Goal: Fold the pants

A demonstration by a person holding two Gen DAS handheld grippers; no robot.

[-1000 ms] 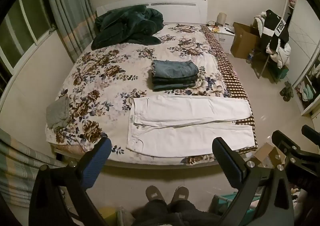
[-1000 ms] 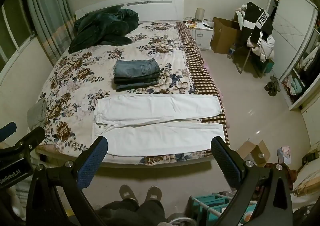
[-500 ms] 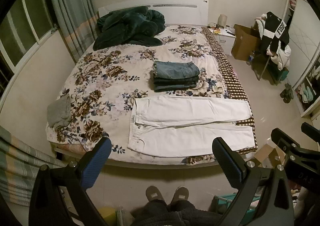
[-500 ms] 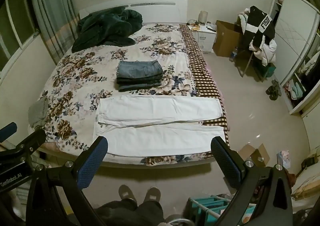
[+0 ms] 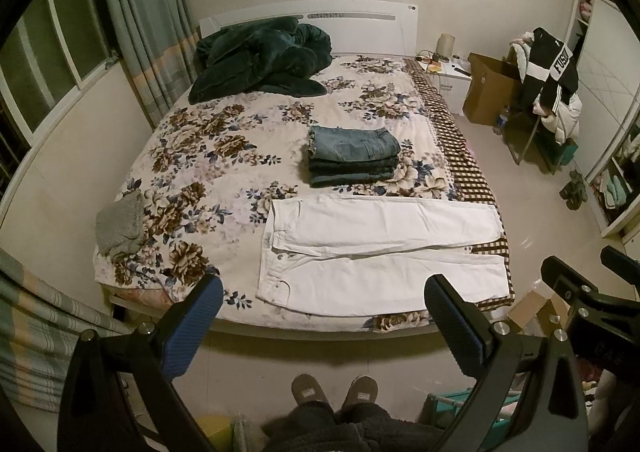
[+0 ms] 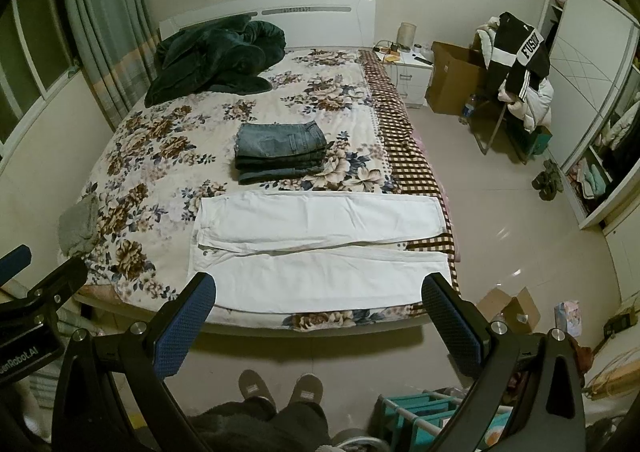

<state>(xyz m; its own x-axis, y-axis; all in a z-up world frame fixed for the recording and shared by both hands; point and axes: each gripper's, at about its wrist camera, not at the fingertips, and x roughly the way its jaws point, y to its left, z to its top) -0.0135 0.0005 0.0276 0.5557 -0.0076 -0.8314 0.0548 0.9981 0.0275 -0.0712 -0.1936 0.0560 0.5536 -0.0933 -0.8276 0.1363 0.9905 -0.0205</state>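
My left gripper (image 5: pixel 322 326) and right gripper (image 6: pixel 318 326) hang spread wide, holding nothing, above the flat white cotton pants (image 5: pixel 380 252) at the near edge of the floral-quilted bed (image 5: pixel 208 155); a teal slatted rack (image 6: pixel 416 418) stands below.

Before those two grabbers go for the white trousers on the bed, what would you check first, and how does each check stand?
1. White pants spread flat on the bed, both legs laid out: ok.
2. Left gripper open and holding nothing: ok.
3. Right gripper open and holding nothing: ok.
4. Nothing lying on the pants; the folded jeans stack sits apart, beyond them: ok.
5. Grippers within reach of the cloth: not ok, both hang short of the bed's near edge.
6. Leg ends fully on the mattress: cannot tell; they lie at its checked edge.
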